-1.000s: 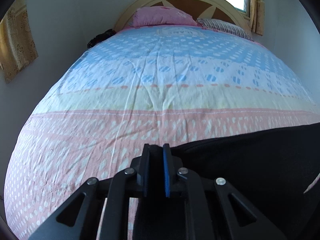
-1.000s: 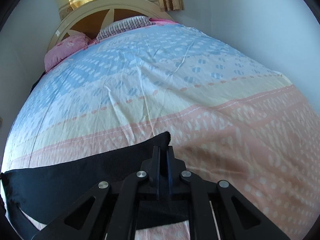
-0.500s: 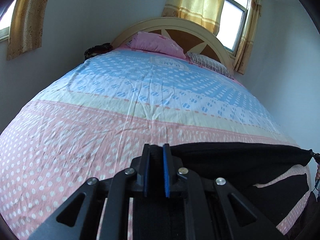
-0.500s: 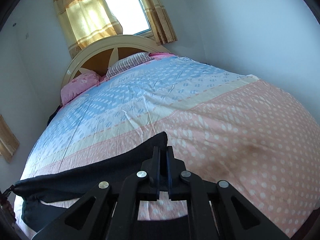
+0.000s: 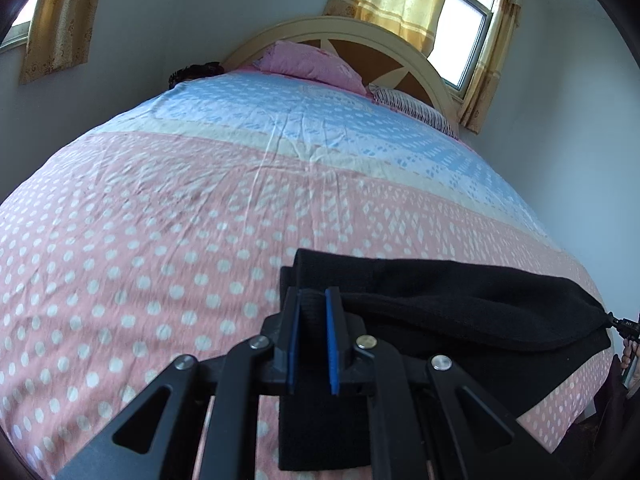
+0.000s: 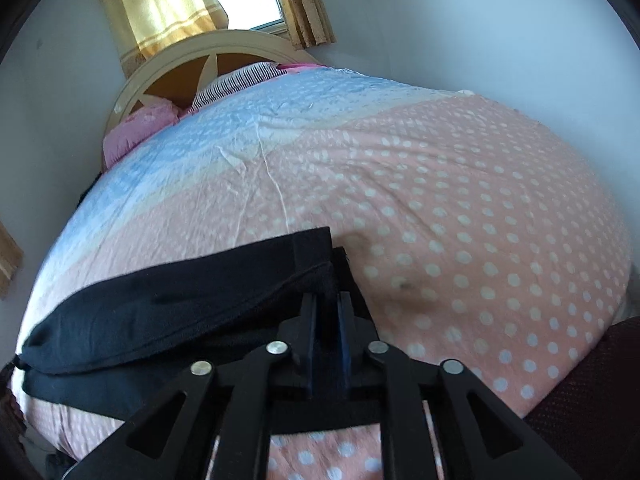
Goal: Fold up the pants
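Black pants (image 5: 460, 300) lie doubled across the pink dotted foot of the bed (image 5: 160, 220), one layer on top of the other. My left gripper (image 5: 313, 294) is shut on the left end of the top layer, with black cloth pinched between its blue pads. In the right wrist view the same pants (image 6: 180, 300) stretch away to the left. My right gripper (image 6: 326, 298) is at their right corner and its jaws are opening. The cloth still sits between the parted fingers (image 6: 307, 312), which no longer squeeze it.
The bedsheet (image 6: 460, 200) runs from pink dots through a cream band to blue. A pink pillow (image 5: 312, 64) and a striped pillow (image 5: 412, 108) lie at the wooden headboard (image 5: 340, 28) under a curtained window (image 5: 464, 28). A dark red surface (image 6: 580, 380) borders the bed's near right corner.
Both grippers have drawn back toward the foot of the bed, bringing the held edge of the pants over the lower layer. The right gripper's fingers have parted; the left stays clamped.
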